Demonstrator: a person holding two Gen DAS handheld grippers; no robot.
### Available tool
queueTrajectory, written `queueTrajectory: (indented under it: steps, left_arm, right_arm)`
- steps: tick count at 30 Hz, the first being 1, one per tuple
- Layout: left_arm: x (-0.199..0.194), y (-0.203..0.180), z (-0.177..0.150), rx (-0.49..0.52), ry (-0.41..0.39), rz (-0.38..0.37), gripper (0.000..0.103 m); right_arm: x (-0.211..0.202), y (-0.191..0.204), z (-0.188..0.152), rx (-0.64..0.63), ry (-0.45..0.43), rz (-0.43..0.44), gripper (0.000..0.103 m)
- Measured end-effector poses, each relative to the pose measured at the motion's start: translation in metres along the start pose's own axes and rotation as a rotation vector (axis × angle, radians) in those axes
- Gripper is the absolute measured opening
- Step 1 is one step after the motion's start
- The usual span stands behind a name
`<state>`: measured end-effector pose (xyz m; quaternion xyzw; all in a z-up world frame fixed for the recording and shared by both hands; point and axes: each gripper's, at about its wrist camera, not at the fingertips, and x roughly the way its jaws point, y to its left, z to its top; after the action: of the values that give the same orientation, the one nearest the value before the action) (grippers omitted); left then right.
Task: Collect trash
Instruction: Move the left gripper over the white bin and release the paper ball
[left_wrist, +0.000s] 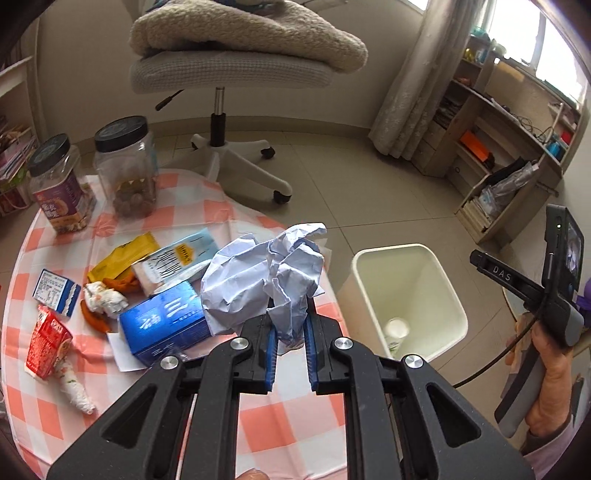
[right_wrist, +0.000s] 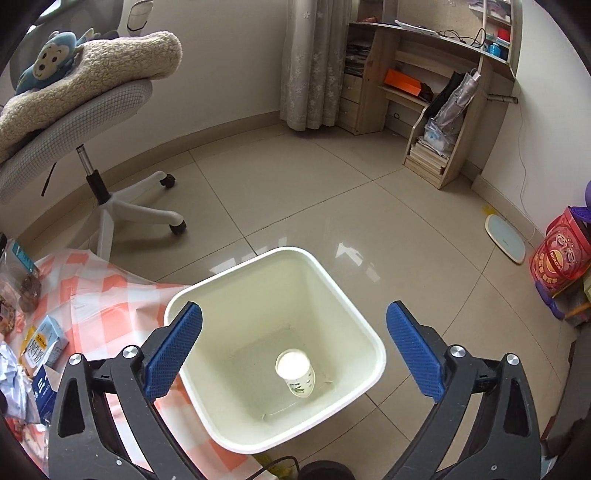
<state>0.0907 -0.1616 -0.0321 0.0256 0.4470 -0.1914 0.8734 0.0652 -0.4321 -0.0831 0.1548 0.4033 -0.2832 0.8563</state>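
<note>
My left gripper (left_wrist: 291, 338) is shut on a crumpled white paper ball (left_wrist: 266, 280) and holds it above the round table's right edge. A cream waste bin (left_wrist: 448, 291) stands on the floor to the right of the table, with a white paper cup (left_wrist: 396, 332) inside. My right gripper (right_wrist: 295, 347) is open and empty, directly above the bin (right_wrist: 354, 306); the cup (right_wrist: 295, 373) lies at its bottom. On the table lie a blue carton (left_wrist: 166, 325), a red carton (left_wrist: 46, 345), a yellow wrapper (left_wrist: 122, 258), a light blue packet (left_wrist: 177, 256) and crumpled tissues (left_wrist: 105, 299).
The table has a pink-checked cloth (left_wrist: 288, 424). Two black-lidded jars (left_wrist: 125, 166) stand at its far left. An office chair (left_wrist: 229, 77) with a blanket stands behind. A wooden shelf unit (left_wrist: 509, 158) is at the right wall. A red basket (right_wrist: 561, 254) sits on the floor.
</note>
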Motion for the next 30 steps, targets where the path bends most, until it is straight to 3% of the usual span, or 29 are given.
queueTrajectory:
  steps: [8,16,17,18,20,26,30]
  left_arm:
    - [0.037,-0.083,0.027,0.065,0.044,-0.116,0.013]
    - [0.069,-0.146,0.039,0.115,0.089,-0.181,0.013]
    - [0.073,-0.152,0.041,0.122,0.098,-0.186,0.017]
    - [0.076,-0.157,0.041,0.126,0.105,-0.185,0.034]
    - [0.080,-0.164,0.044,0.126,0.103,-0.185,0.054]
    - [0.071,-0.159,0.044,0.133,0.068,-0.147,0.061]
    - [0.058,-0.142,0.039,0.137,0.009,-0.054,0.061]
  right_arm:
    - [-0.005,-0.064,0.014,0.130,-0.031,-0.035,0.096]
    - [-0.005,-0.113,0.015,0.251,-0.026,-0.058,0.096]
    - [-0.006,-0.118,0.016,0.264,-0.027,-0.062,0.096]
    - [-0.006,-0.121,0.016,0.275,-0.030,-0.065,0.096]
    - [-0.008,-0.126,0.016,0.290,-0.037,-0.071,0.096]
    - [-0.017,-0.122,0.017,0.278,-0.068,-0.078,0.096]
    - [-0.026,-0.103,0.015,0.234,-0.092,-0.061,0.096]
